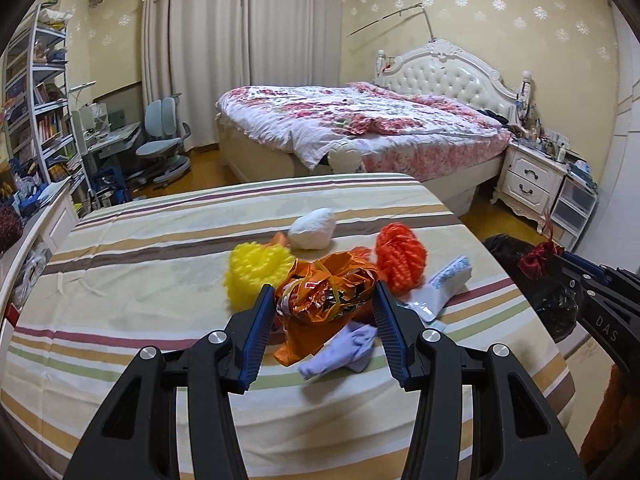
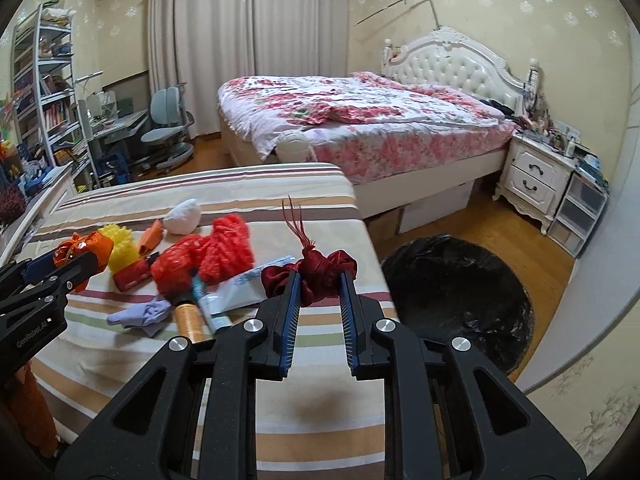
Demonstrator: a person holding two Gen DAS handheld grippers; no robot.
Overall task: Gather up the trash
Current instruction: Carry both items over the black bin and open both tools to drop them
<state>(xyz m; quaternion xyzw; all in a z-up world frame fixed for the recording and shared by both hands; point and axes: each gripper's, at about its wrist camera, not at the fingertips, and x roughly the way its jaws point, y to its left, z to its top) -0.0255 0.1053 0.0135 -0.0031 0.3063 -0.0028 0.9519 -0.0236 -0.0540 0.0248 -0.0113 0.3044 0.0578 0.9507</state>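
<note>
The left gripper (image 1: 323, 303) is held level above the striped bedsheet (image 1: 140, 280), pointed toward the far end of the room, and its jaws are pinched on a crumpled orange snack wrapper (image 1: 326, 288), which is lifted clear of the pile. In the right wrist view the same gripper (image 2: 86, 258) is seen at the left edge with the wrapper (image 2: 74, 250) in its tips.

The right gripper (image 2: 320, 284) is held level near the right edge of the mattress, and its jaws are closed on a bunched dark red fabric piece (image 2: 320, 270) with a thin red tassel standing up from it. The black trash bag (image 2: 460, 292) lies open on the wooden floor, just right of the mattress and below that gripper's right side.

Left on the sheet are a yellow mesh ball (image 1: 256, 270), an orange mesh ball (image 1: 400, 256), a white wad (image 1: 312, 230), a lilac cloth (image 1: 344, 350) and a white tube (image 2: 248, 284).
</note>
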